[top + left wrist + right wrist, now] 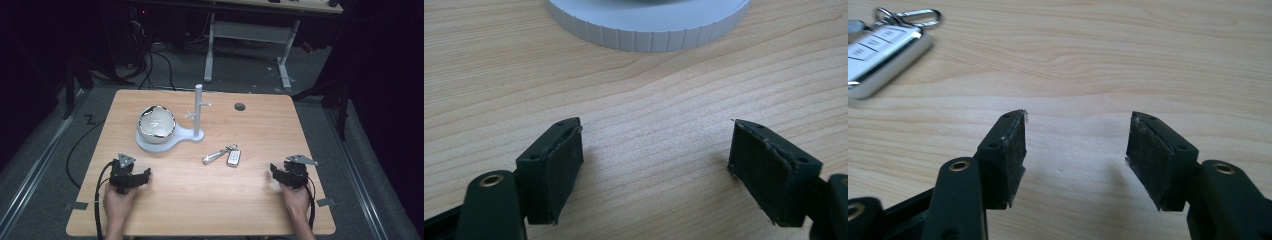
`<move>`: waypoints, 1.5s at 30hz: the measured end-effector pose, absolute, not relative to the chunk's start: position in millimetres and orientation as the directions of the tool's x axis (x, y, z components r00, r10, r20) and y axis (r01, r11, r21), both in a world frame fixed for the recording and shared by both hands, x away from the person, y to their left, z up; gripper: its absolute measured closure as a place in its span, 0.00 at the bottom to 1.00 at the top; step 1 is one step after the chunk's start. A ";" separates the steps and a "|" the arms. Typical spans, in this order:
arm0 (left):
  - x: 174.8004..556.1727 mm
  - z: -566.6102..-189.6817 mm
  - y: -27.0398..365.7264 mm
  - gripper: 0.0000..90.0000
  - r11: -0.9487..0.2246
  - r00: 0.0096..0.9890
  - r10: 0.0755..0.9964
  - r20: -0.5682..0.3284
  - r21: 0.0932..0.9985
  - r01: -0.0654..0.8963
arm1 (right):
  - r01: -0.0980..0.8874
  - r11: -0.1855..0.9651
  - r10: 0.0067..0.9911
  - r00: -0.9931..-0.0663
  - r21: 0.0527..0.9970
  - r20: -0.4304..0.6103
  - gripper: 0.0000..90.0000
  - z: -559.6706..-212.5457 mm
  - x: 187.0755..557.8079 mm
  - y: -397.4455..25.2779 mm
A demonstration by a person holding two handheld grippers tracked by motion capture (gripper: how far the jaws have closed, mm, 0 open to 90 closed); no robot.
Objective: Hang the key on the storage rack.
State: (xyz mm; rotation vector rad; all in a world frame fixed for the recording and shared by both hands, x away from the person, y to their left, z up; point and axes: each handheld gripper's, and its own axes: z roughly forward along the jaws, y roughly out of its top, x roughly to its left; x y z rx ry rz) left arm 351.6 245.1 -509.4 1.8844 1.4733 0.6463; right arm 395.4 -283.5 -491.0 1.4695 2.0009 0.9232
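1. While both hands rest low on the table [200,200], the car key [233,157] lies mid-table, nearer the right gripper [280,172] than the left gripper [142,176], and well apart from both.
2. From the right gripper it lies forward and toward the middle; in the right gripper view the key [883,52] sits up at the far left, outside the line of the jaws.
3. Its long axis, fob plus the metal clip [215,156] on the ring, runs roughly across the table, the clip end pointing toward the person's left.
4. The fob looks silver-edged with a pale face and small buttons, slim and flat on the wood; I'd judge it slippery and low for pinching.
5. Right gripper [1075,152]: jaws wide apart, pads bare, nothing between them but tabletop.
6. Left gripper [656,167]: also spread wide and holding nothing, hovering just over the wood.
7. Ahead of the left gripper sits the white stand [150,145], its ribbed round rim [649,37] clear in the left gripper view.
8. On that stand rests a shiny bowl [156,121], with a white post [198,107] and small pegs beside it.
9. My call: the right hand has the shorter reach, swinging toward the middle to line up on the key.
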 end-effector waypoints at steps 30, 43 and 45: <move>352.7 -509.3 245.4 0.25 -0.154 0.242 0.970 -0.010 0.745 0.649 | 0.598 0.271 0.875 -0.480 0.755 0.067 0.39 -484.3 423.5 -187.1; 352.6 -509.3 245.4 0.25 -0.154 0.242 0.970 -0.011 0.745 0.649 | 0.639 0.301 0.875 -0.480 0.708 0.061 0.31 -493.4 442.4 -149.9; 352.6 -509.2 245.6 0.25 -0.156 0.243 0.970 -0.009 0.744 0.650 | 0.645 0.312 0.879 -0.474 0.698 0.044 0.31 -497.1 445.9 -146.3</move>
